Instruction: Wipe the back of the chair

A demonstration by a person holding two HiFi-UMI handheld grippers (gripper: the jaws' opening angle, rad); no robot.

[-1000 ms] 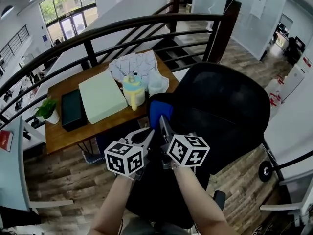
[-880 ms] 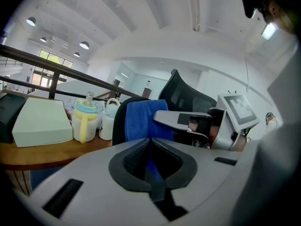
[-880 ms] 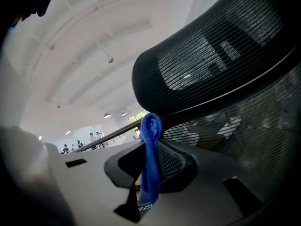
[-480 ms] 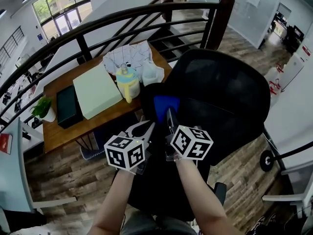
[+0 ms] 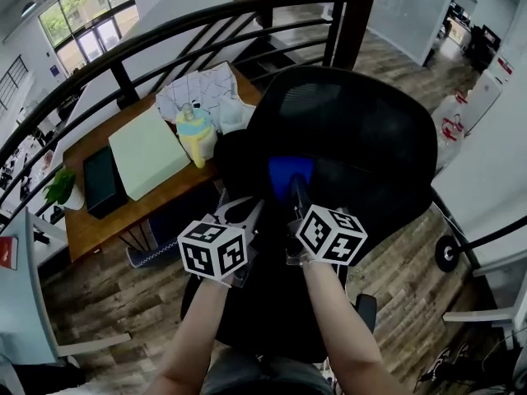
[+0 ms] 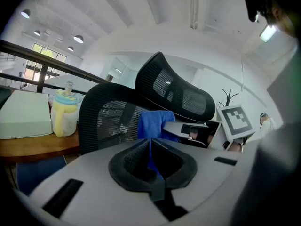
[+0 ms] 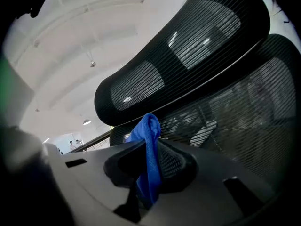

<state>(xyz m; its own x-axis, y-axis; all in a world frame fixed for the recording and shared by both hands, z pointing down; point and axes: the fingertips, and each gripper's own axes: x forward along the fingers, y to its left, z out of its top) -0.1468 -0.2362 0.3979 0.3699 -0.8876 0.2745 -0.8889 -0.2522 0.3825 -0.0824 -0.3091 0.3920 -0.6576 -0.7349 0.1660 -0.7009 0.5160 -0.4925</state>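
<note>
The black mesh chair fills the middle of the head view, its back toward me. My right gripper is shut on a blue cloth and holds it against the chair back near its left side. In the right gripper view the cloth hangs out of the closed jaws, below the headrest. My left gripper sits just left of the right one, jaws together and holding nothing. In the left gripper view the cloth shows beyond, against the chair back.
A wooden table stands beyond the chair on the left with a yellow bottle, a pale green box and a black box. A dark curved railing runs behind it. Wood floor lies around the chair.
The right gripper and blue cloth have slid rightward and up across the chair back. The left gripper has stayed close beside it.
</note>
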